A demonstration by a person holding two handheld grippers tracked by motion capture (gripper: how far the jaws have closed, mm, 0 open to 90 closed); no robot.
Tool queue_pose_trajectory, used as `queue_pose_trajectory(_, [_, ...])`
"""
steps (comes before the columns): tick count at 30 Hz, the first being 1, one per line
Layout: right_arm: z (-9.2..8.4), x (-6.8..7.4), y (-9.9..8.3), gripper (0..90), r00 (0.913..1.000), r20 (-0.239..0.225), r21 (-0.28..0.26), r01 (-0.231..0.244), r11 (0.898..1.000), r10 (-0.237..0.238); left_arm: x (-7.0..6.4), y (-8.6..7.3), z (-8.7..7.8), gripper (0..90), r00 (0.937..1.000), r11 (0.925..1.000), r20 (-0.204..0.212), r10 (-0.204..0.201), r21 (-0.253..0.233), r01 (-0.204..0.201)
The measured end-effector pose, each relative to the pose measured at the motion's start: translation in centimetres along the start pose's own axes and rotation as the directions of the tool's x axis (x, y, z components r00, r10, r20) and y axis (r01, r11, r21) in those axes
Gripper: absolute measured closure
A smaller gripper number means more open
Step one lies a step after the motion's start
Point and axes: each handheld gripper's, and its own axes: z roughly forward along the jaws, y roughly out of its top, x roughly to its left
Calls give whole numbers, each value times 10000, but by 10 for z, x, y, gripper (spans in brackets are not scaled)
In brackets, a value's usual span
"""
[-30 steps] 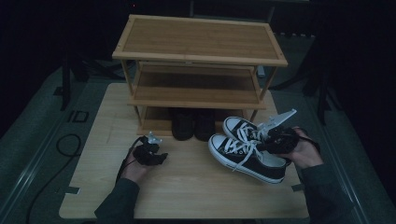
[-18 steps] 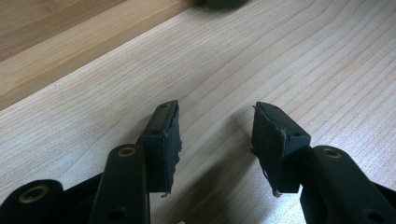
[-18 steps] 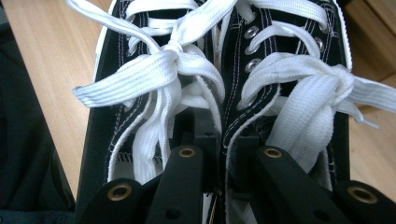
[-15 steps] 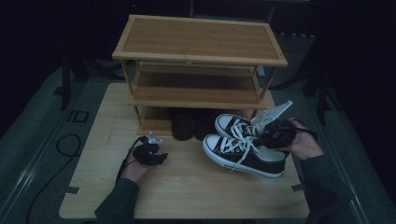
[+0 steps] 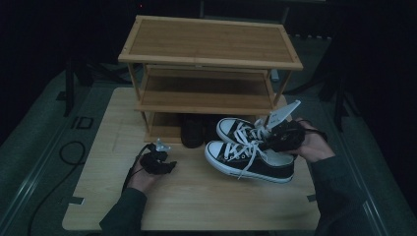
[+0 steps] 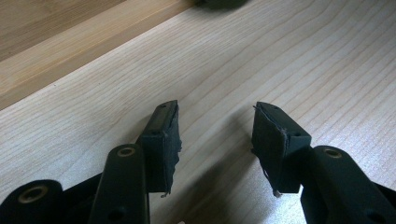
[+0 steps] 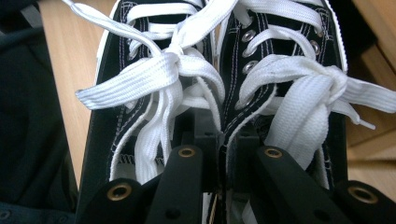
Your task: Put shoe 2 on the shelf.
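Note:
A pair of black sneakers with white laces (image 5: 246,161) hangs just above the wooden table (image 5: 196,206), right of the middle, toes pointing left. My right gripper (image 5: 275,140) is shut on the two inner collars pressed together. In the right gripper view its jaws (image 7: 223,144) pinch those collars between the left shoe (image 7: 121,93) and the right shoe (image 7: 280,46). My left gripper (image 5: 162,160) rests low at the table's left middle. It stands open (image 6: 215,135) with bare wood between its pads.
A three-level wooden shoe rack (image 5: 211,49) stands at the back of the table. A pair of dark shoes (image 5: 193,130) sits on its bottom level, just left of the sneakers. A black cable (image 5: 74,152) lies on the floor at left.
My right gripper has carried the sneakers left and a little upward, closer to the rack's bottom level. The left gripper has stayed put.

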Motion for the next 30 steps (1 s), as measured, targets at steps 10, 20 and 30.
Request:
queue_pose_trajectory(10, [-4,5,24,851,9973,-432,-513,563,9971,-585,0,0,0,516,10000,10000,-10,6,-4,-6])
queue_pose_trajectory(20, [-7,4,43,860,9974,-182,-1384,669,9881,-701,0,0,0,515,10000,10000,23,-2,-1,2])
queue_pose_trajectory(30, [-10,-15,65,859,9972,682,-1458,-207,9891,309,1,0,0,514,10000,10000,45,-41,-9,41])
